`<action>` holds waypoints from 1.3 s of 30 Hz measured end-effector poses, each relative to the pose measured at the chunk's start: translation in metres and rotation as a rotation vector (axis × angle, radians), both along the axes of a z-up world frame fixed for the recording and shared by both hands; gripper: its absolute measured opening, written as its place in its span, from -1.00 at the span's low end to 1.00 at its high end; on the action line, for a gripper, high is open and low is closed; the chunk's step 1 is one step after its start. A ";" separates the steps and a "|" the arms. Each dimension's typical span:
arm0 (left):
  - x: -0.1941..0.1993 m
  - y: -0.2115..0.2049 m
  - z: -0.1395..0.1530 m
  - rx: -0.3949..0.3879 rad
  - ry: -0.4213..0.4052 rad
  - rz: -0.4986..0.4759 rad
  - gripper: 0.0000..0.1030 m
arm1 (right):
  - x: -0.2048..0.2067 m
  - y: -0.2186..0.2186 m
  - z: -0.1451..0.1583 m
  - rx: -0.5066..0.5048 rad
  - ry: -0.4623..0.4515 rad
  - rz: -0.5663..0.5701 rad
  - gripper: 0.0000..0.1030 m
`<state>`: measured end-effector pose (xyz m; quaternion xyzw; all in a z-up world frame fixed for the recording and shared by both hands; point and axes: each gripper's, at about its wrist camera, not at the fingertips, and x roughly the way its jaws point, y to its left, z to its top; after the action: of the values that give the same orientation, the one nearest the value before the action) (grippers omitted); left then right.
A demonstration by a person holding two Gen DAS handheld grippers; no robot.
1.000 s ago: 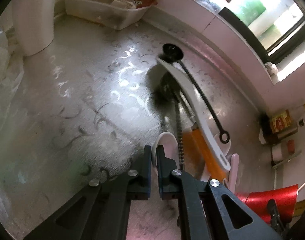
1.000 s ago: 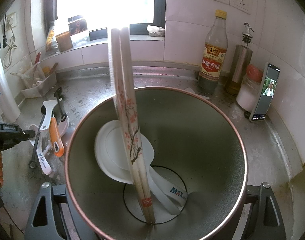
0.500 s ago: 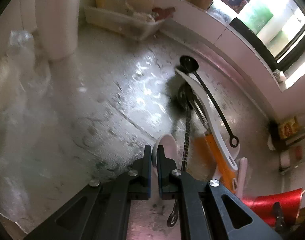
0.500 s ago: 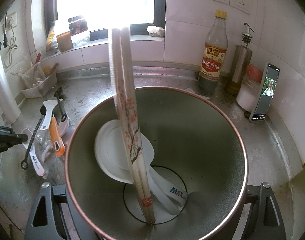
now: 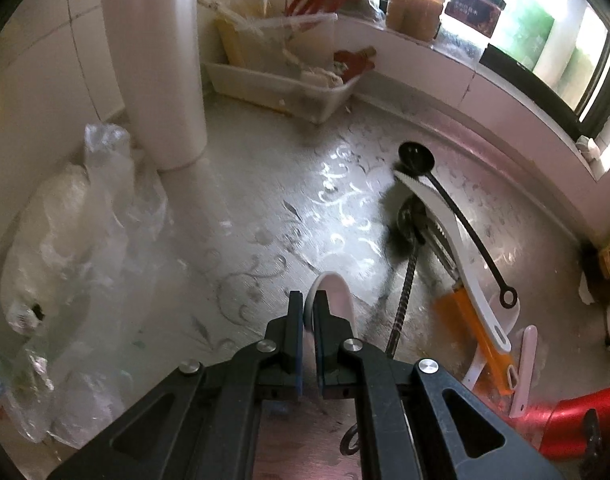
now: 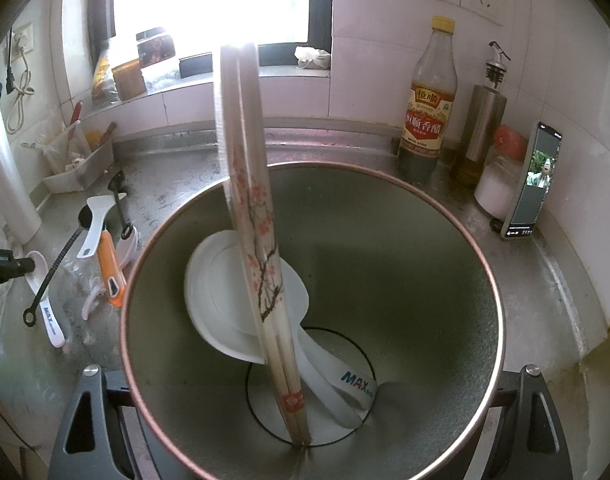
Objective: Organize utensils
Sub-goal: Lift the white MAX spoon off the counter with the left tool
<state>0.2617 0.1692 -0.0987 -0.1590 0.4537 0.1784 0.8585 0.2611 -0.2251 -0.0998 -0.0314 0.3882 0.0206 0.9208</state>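
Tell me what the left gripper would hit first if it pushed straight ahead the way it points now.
Probably bare steel countertop: the left gripper, shut on a white spoon, points down at open counter. Depth is uncertain.

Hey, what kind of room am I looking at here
Most likely a home kitchen: a steel counter under a window, a vinegar bottle and oil dispenser against the tiled wall, and loose cooking utensils beside a metal pot.

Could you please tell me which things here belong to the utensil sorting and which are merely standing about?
Belonging to the job:
- container
- chopsticks and white rice paddle inside it
- white spoon in the left gripper
- orange-handled knife, black ladle on the counter

Standing about:
- vinegar bottle
- oil dispenser
- phone
- plastic bags
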 end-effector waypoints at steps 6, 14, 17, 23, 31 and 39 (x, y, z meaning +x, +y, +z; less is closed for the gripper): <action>0.000 0.005 0.013 0.068 -0.028 0.031 -0.92 | 0.000 0.000 0.000 -0.001 0.000 0.000 0.74; -0.004 0.018 0.019 0.089 -0.037 0.073 -0.92 | -0.001 0.000 0.000 0.000 0.000 0.000 0.74; -0.006 0.021 0.022 0.091 -0.046 0.081 -0.92 | -0.001 0.000 0.000 0.000 0.000 0.000 0.74; -0.008 0.020 0.039 0.104 -0.086 0.081 -0.92 | -0.001 0.001 0.000 -0.001 0.000 0.000 0.74; -0.012 0.007 0.069 0.113 -0.164 0.039 -0.92 | 0.000 0.000 0.000 -0.001 0.001 0.000 0.74; -0.022 -0.019 0.118 0.077 -0.309 -0.055 -0.91 | -0.001 0.001 0.000 -0.001 0.000 0.000 0.74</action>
<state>0.2400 0.1500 0.0195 -0.1389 0.3134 0.1455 0.9281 0.2606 -0.2243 -0.1000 -0.0317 0.3881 0.0203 0.9209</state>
